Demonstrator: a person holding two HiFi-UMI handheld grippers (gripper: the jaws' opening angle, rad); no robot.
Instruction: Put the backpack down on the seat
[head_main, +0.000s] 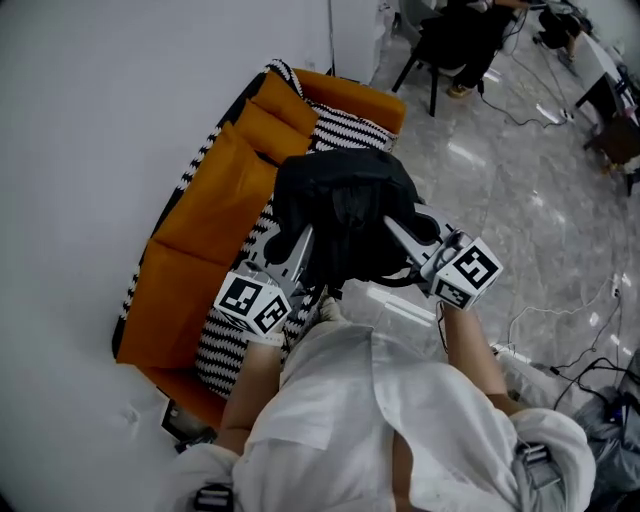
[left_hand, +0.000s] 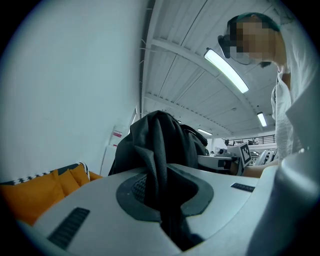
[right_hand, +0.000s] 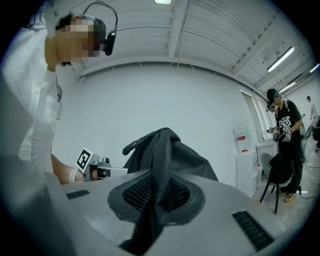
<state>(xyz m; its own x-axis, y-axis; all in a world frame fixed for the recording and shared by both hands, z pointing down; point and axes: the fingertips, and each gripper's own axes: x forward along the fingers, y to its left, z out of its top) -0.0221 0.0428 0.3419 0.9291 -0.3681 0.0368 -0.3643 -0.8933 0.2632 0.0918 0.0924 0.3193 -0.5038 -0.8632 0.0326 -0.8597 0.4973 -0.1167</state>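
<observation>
A test hall or lab: an orange sofa (head_main: 215, 215) against a bare white wall (head_main: 100, 120), cables (head_main: 590, 366) over the glossy floor (head_main: 520, 200), strip lights (left_hand: 226, 71) on a high ceiling (left_hand: 175, 65) (another person (right_hand: 284, 132) stands farther off).

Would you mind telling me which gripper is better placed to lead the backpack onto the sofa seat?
Probably the left gripper: both clamp the backpack, but it hangs over the striped seat, the right gripper over the floor.

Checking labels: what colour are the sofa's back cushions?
Orange cushions, clearest in the head view.
</observation>
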